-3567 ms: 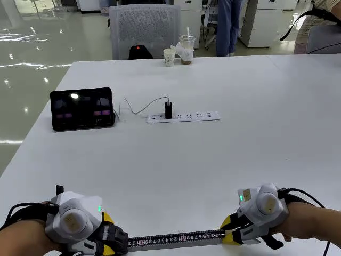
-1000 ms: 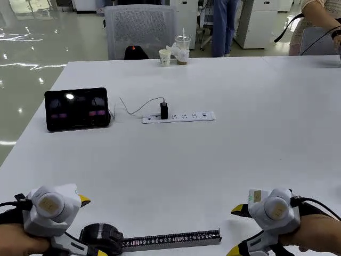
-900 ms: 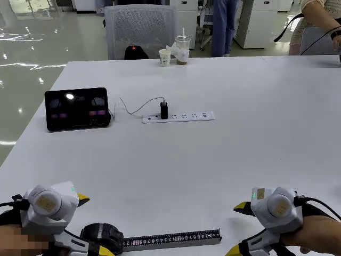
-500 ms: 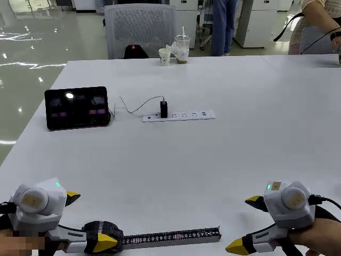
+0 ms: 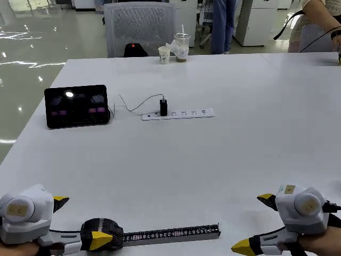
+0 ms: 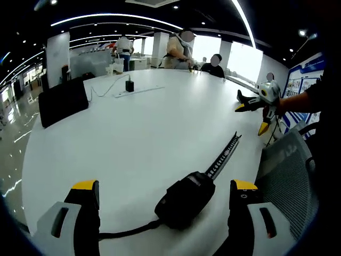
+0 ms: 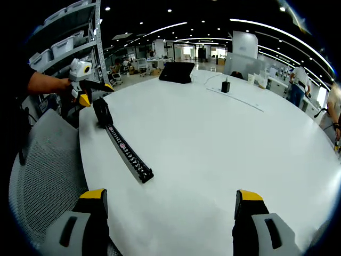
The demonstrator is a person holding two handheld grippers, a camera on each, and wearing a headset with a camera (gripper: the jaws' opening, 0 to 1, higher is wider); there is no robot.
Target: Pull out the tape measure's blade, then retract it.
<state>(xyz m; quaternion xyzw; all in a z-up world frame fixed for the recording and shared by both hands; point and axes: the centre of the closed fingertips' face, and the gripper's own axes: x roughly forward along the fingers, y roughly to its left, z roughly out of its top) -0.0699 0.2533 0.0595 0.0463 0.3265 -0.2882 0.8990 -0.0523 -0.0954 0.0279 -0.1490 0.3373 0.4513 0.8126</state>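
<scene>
Left tool jaws wide apart, empty; tape measure case between them on surface. Blade extended flat toward right tool, also wide open, empty, well apart from blade tip. Pull-out looks done; retraction left

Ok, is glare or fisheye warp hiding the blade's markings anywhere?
Head view: even light, blade markings visible, glare on the floor. Left gripper view: table edge bowed, markings too small. Right gripper view: markings visible, no glare.
</scene>
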